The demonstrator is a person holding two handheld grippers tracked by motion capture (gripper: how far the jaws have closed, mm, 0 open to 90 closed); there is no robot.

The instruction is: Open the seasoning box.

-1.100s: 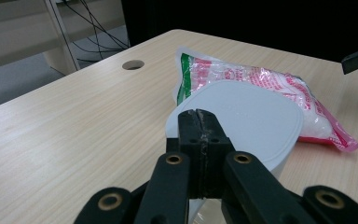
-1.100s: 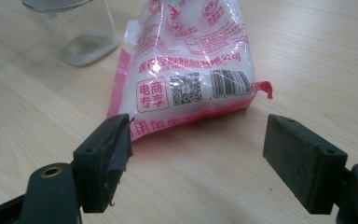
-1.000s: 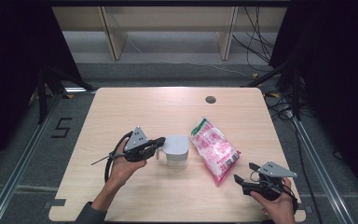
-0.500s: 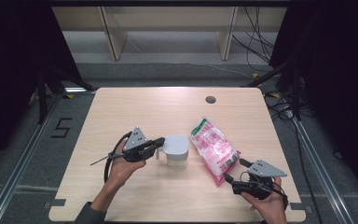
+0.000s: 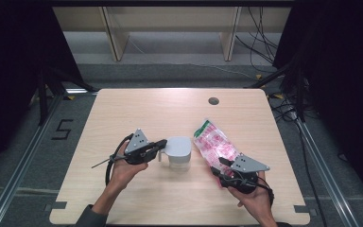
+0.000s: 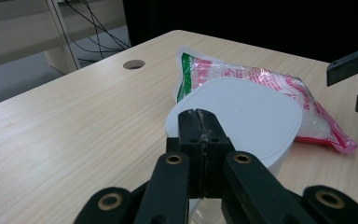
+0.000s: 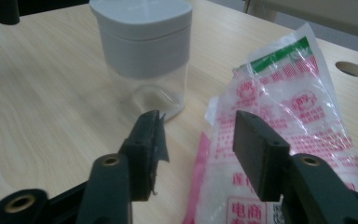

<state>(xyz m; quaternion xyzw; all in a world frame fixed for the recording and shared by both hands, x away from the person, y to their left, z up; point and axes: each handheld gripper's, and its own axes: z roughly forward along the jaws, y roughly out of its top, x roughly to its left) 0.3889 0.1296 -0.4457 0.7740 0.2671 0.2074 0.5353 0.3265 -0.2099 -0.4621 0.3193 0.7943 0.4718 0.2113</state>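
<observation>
While our left gripper (image 5: 162,145) rests with its jaws pressed together right at the side of the jar (image 5: 179,152), just under the lid's rim, our right gripper (image 5: 218,166) sits at the near end of the bag (image 5: 214,143) with its jaws partly apart. Those right jaws have just been closing, and from the right gripper view we see them set on either side of the bag's near edge, one pad over the bare wood and the other over the printed plastic, without yet pressing on it.

We find the jar standing upright near the middle of the table (image 5: 142,109), a clear body under a pale grey lid (image 6: 242,112). From the left gripper view, our closed jaws point at the lid's near edge; whether they pinch anything there we cannot tell.

We see the bag lying flat just to the right of the jar, close beside it, though whether the two touch we cannot tell. It is clear plastic with pink and red print and a green band at its far end. Beyond it, a round hole (image 5: 213,100) sits in the tabletop.
</observation>
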